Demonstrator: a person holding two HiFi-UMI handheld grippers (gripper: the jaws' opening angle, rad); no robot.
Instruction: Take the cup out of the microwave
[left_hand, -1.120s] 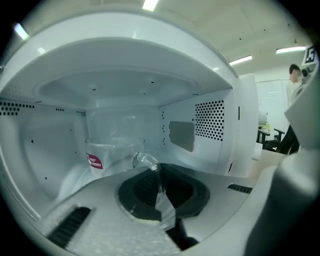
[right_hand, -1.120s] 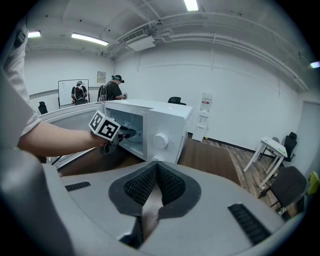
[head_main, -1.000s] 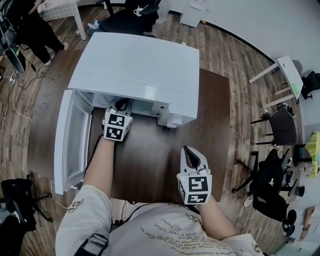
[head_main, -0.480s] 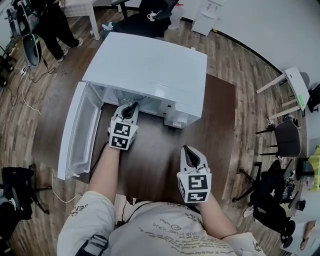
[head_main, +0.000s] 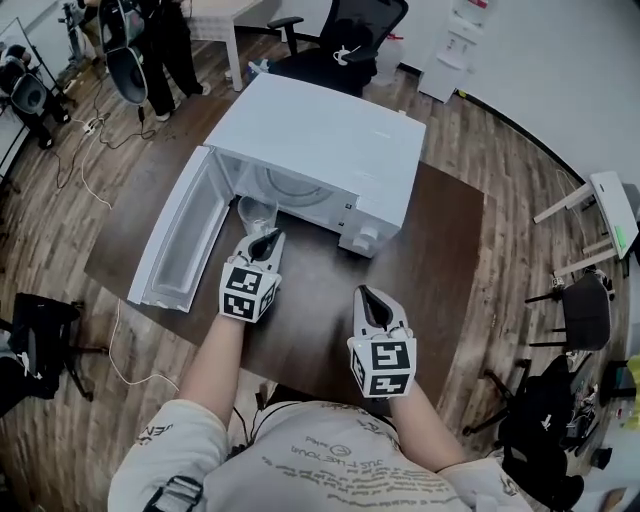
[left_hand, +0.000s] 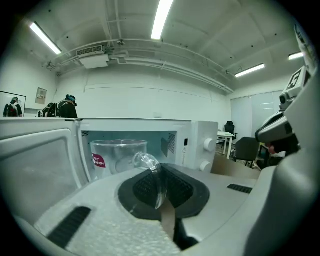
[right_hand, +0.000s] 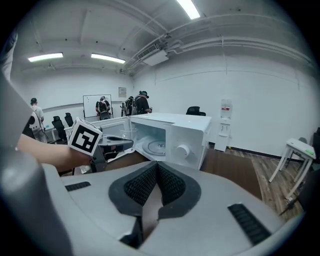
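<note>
The clear glass cup with a red label hangs just outside the white microwave, in front of its open cavity. My left gripper is shut on the cup's handle; in the left gripper view the cup stands upright beyond the pads. The microwave door is swung wide open to the left. My right gripper hovers over the dark brown table, shut with nothing in it. In the right gripper view the microwave and the glass turntable inside it show ahead.
The microwave stands at the table's far edge, with its knobs on the right front. A black office chair stands behind it. People stand at the far left, and cables lie on the wooden floor. A white side table is at the right.
My left gripper has drawn back out of the microwave cavity toward me, bringing the cup out with it. The right gripper has hardly shifted.
</note>
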